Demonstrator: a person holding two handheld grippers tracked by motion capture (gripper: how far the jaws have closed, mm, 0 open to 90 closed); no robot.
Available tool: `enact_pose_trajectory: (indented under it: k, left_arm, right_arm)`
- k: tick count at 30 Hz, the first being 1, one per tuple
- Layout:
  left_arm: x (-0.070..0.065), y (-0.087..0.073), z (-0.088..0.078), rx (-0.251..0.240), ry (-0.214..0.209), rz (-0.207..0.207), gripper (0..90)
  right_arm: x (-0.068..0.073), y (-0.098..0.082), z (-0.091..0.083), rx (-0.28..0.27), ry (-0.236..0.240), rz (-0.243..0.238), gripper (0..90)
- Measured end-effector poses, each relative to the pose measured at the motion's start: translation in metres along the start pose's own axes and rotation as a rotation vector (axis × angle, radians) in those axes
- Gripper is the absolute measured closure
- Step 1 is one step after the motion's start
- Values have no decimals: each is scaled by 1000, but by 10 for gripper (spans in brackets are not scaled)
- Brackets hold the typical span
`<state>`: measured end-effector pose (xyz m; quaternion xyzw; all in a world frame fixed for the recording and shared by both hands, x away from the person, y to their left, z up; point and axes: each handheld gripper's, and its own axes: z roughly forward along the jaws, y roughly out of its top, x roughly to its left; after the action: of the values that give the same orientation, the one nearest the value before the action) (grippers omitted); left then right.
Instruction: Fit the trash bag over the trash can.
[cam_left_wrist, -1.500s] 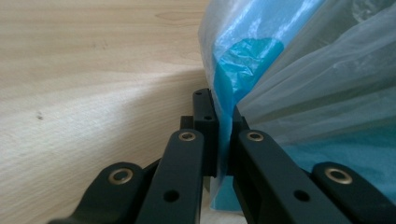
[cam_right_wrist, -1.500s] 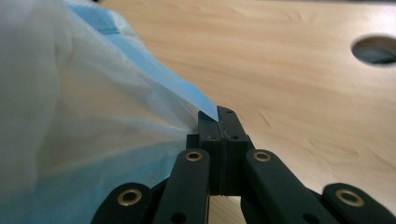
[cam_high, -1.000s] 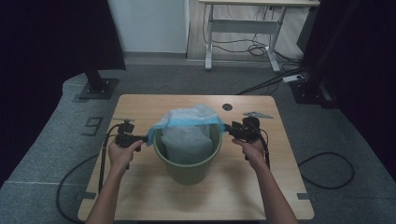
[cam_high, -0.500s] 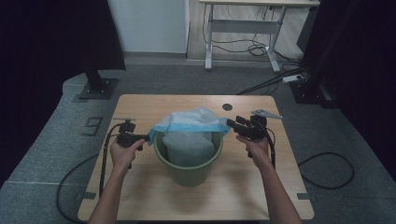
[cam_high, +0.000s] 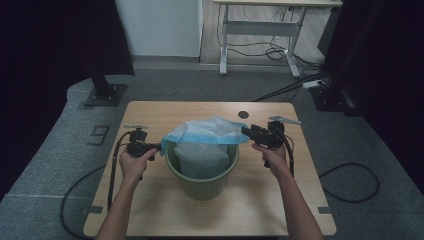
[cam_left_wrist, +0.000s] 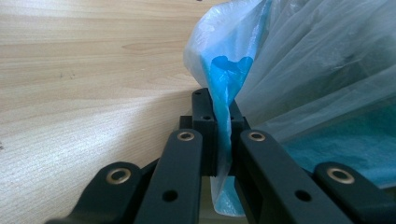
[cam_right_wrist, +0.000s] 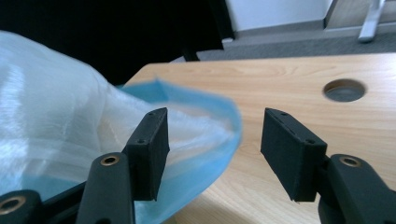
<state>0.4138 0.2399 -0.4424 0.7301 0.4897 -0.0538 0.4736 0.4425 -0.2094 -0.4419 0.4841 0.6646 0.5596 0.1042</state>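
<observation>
Thin blue plastic bag (cam_high: 207, 131) drapes over green round plastic bin (cam_high: 202, 181) mid-table. Left gripper (cam_left_wrist: 223, 140) is clamped on its left hem. Right gripper (cam_right_wrist: 212, 154) – jaws just opening, pads clear – has the right hem lying between them, nearer the left jaw.

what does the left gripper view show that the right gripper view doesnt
Left gripper view: the left gripper shut on a bunched fold of the thin translucent blue plastic bag. Right gripper view: the right gripper with jaws apart, just opened, the bag's blue edge lying loose between them, plus a round hole in the tabletop. Both: the bag and the light wooden table.
</observation>
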Motion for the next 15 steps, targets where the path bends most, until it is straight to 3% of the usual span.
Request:
enact_pose_trajectory:
  k: [3,5,8,11,15]
  left_arm:
    - [-1,1,-2,2,4,6,890]
    - [-1,2,-3,-4,2,7,890]
    - [-1,2,-4,1,9,8,890]
    - [-1,2,-4,-1,9,9,890]
    - [-3,1,-3,-1,7,15,890]
  right_arm:
    - [1,-3,9,12,-17,-10,409]
    - [3,-2,5,-5,-29,-23,416]
    - [6,4,-13,-42,-30,-55,428]
    - [10,9,-43,-72,-15,-84,435]
    - [25,10,-71,-77,35,-132,432]
